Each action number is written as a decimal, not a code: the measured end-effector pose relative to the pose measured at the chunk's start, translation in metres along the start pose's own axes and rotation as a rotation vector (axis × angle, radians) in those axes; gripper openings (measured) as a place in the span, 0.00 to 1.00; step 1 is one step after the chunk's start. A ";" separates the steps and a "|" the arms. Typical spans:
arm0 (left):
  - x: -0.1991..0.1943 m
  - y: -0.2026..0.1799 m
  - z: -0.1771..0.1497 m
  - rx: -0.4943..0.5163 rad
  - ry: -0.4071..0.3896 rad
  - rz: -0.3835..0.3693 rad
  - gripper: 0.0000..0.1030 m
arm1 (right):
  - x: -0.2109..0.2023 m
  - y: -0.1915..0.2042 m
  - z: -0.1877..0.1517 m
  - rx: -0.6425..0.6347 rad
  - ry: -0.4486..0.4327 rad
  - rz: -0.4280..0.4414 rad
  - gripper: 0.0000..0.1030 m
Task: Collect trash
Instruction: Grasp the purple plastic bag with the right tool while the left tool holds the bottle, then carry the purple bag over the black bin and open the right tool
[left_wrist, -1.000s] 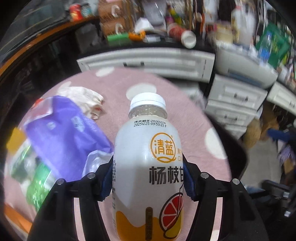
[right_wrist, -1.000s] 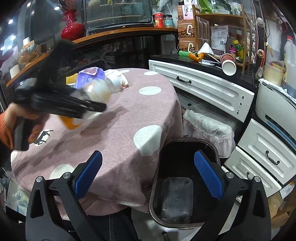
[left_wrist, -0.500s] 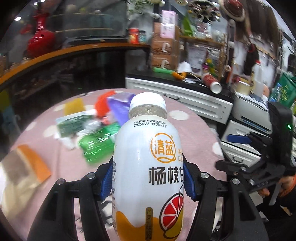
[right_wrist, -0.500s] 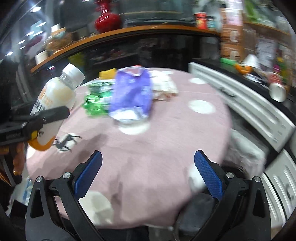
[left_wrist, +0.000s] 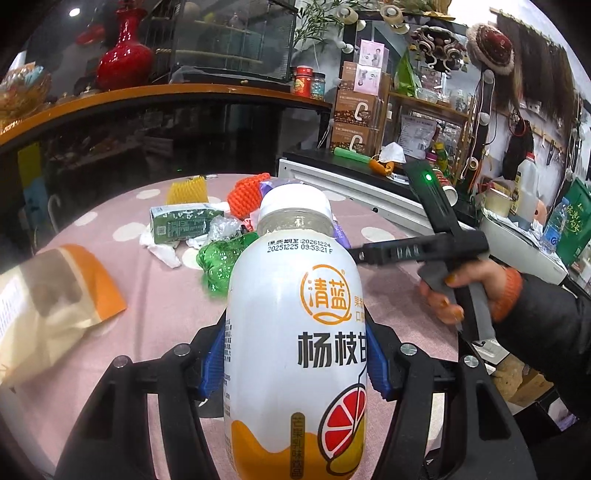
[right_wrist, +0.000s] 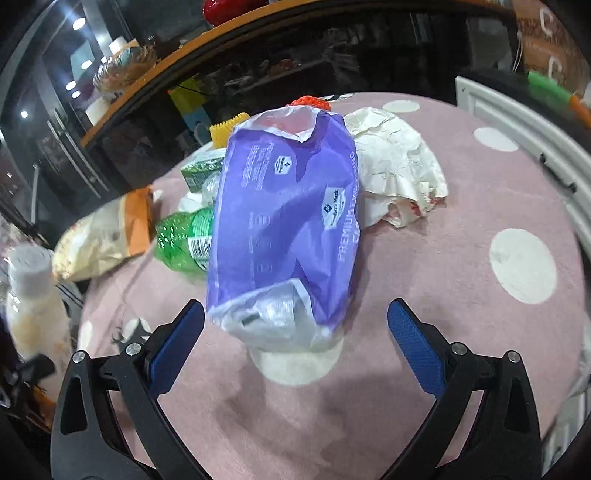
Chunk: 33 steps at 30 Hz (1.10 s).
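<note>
The left gripper (left_wrist: 295, 365) clamps its blue pads against the sides of a white drink bottle (left_wrist: 295, 332), carried upright by its body so the cap stays up and the label faces the camera; this piece of trash is already off the pink dotted tablecloth (right_wrist: 443, 277). The right gripper (right_wrist: 295, 343) stands with jaws wide apart and nothing between them, lined up on the near end of the purple plastic package (right_wrist: 284, 221), probably the next pick. The package lies on top of the heap, half covering a green bottle (right_wrist: 184, 236) and a green carton (right_wrist: 201, 170); crumpled white paper (right_wrist: 395, 170) lies just beside it. No bin shows in either view, the held bottle is blurred at the right view's edge, and the bottle's base is cut off by the frame
</note>
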<state>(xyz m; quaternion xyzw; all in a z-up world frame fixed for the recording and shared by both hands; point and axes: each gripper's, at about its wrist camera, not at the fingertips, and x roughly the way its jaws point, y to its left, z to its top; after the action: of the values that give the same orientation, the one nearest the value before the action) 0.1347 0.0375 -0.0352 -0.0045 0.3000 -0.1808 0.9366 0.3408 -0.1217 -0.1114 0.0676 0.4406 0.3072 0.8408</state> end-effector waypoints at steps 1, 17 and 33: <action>-0.001 0.002 -0.003 -0.005 0.000 -0.002 0.59 | 0.004 -0.003 0.002 0.009 0.015 0.014 0.94; 0.000 0.005 -0.013 -0.038 0.001 -0.026 0.59 | 0.008 0.001 -0.004 -0.044 0.025 0.054 0.14; -0.004 -0.019 -0.014 -0.004 -0.014 -0.063 0.59 | -0.088 -0.006 -0.047 0.037 -0.178 -0.006 0.08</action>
<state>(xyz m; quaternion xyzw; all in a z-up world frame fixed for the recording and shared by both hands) 0.1175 0.0221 -0.0420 -0.0171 0.2937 -0.2094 0.9325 0.2697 -0.1842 -0.0802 0.1090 0.3699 0.2893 0.8761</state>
